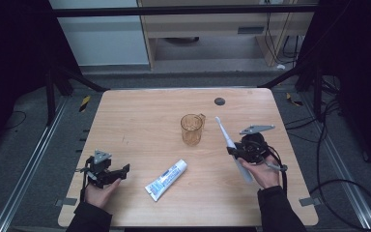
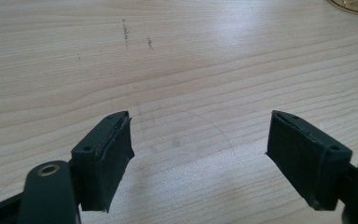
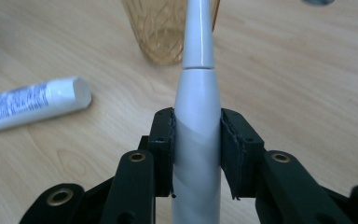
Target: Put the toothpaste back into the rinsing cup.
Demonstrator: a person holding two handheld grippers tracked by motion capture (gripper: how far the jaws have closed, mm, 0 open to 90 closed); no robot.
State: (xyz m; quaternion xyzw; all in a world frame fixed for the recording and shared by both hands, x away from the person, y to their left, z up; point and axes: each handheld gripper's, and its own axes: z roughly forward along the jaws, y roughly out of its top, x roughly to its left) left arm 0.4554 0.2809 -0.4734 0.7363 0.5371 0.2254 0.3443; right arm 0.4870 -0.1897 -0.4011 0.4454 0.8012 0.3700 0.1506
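Jaws spread wide with nothing between them: that is the left gripper [image 1: 107,173], held low over the near left part of the worktop [image 1: 140,121] by the person's left hand [image 1: 99,192]. In the left gripper view its two black pads [image 2: 106,156] stand far apart above bare wood grain. Further right, a white toothpaste tube [image 1: 166,180] lies flat on the worktop near the front edge, angled with its cap end toward the middle, well apart from both grippers. Beyond it, near the worktop's centre, an amber glass cup [image 1: 192,128] stands upright. Right again, the right gripper [image 1: 236,153] has its jaws closed tight on the handle of a white electric toothbrush [image 1: 232,147], which is tilted with its brush head up and away, just beside the cup. In the right gripper view the toothbrush [image 3: 196,135] rises straight between the pads, the cup [image 3: 168,28] behind it and the tube [image 3: 32,103] off to the side
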